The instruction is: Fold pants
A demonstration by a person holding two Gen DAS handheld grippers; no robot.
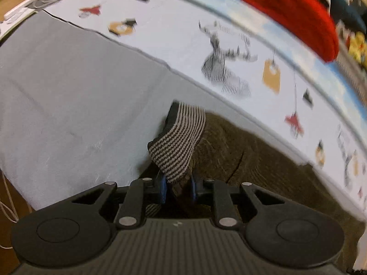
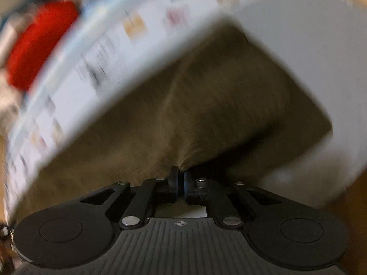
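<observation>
Olive-brown pants (image 1: 240, 151) lie on a pale grey sheet (image 1: 68, 87). Their striped inner waistband (image 1: 181, 142) is turned up and pinched in my left gripper (image 1: 178, 188), whose blue pads are shut on it. In the blurred right wrist view the same pants (image 2: 206, 105) spread out ahead, and my right gripper (image 2: 181, 178) is shut on a gathered edge of the brown cloth, which puckers at the pads.
Beyond the grey sheet lies a light cover printed with orange, red and black figures (image 1: 229, 52). A red cushion or garment (image 1: 298, 11) sits at the far edge, also seen as a red cushion (image 2: 39, 43) in the right view. Wooden floor (image 2: 353, 217) shows at the right.
</observation>
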